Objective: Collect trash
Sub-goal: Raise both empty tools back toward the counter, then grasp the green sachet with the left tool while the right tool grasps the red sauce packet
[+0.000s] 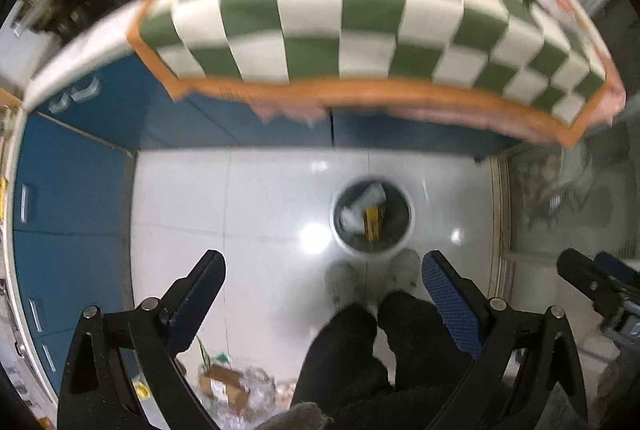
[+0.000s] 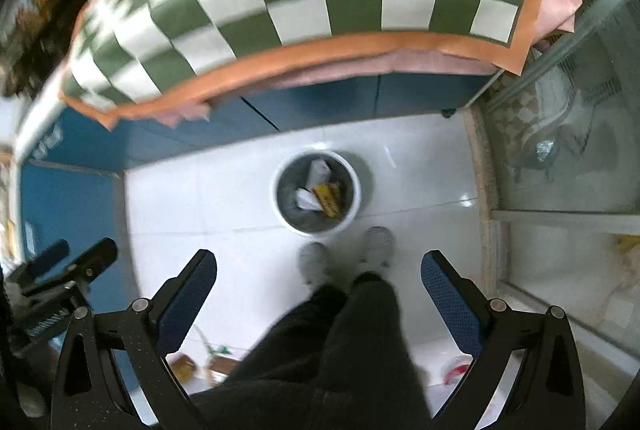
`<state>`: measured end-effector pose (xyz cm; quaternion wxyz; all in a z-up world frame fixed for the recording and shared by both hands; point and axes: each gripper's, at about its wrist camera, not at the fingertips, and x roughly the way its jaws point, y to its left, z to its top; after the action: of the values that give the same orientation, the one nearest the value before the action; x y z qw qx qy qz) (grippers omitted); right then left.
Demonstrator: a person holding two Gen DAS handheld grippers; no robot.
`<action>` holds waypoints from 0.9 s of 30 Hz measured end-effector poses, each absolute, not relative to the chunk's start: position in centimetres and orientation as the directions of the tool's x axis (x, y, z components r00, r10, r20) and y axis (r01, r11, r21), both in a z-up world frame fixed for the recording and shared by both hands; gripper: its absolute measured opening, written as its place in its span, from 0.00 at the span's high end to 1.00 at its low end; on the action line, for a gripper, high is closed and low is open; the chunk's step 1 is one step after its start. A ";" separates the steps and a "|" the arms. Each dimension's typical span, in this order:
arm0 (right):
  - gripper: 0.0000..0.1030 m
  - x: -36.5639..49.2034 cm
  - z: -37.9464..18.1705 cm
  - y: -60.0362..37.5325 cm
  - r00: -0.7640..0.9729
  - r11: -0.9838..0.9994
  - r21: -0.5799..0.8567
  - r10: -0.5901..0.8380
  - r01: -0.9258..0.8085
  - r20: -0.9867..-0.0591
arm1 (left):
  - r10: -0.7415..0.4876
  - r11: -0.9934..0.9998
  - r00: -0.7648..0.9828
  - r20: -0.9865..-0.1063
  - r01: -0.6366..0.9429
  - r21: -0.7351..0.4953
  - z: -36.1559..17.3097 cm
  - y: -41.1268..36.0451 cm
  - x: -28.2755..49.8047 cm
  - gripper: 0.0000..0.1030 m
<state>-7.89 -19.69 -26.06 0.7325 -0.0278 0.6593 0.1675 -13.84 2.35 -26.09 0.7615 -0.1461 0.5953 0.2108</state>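
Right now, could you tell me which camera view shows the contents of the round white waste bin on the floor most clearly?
The right wrist view: the round white waste bin is sharper there, showing white paper and a yellow wrapper inside. The left wrist view shows the same bin, but smaller and motion-blurred.

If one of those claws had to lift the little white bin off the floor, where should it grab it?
Probably the rim. The bin stands upright and open-topped on the floor tiles, too wide to span, so come straight down and pinch the wall at the bare near edge, clear of the yellow packet and white wrappers. Both the left gripper and right gripper are open and empty.
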 end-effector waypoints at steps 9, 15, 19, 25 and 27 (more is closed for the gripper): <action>0.00 4.3 -19.8 -17.5 0.194 0.929 0.317 0.352 -0.189 -0.916 | 0.210 0.850 0.307 -0.928 -0.527 0.018 -20.8 7.8 -3.6 0.00; 0.15 17.7 -20.7 -14.3 0.218 0.920 0.363 0.388 -0.148 -0.896 | 0.213 0.825 0.272 -0.938 -0.565 0.024 -21.4 10.4 5.8 0.00; 0.30 25.1 -24.5 -11.1 0.144 0.916 0.375 0.395 -0.145 -0.907 | 0.183 0.790 0.211 -0.960 -0.613 0.016 -24.1 13.1 12.5 0.01; 0.82 30.8 -29.6 -7.5 0.044 0.900 0.390 0.406 -0.194 -0.913 | 0.057 0.766 0.214 -0.975 -0.636 -0.095 -27.3 16.0 20.2 0.03; 0.82 31.5 -29.2 -6.7 0.061 0.887 0.384 0.411 -0.256 -0.910 | 0.039 0.763 0.220 -0.975 -0.636 -0.113 -27.9 16.5 21.9 0.04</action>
<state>31.53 -6.69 -29.24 0.7258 0.0601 0.6456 0.2299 21.93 16.48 -27.94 0.7376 -0.2571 0.5810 0.2287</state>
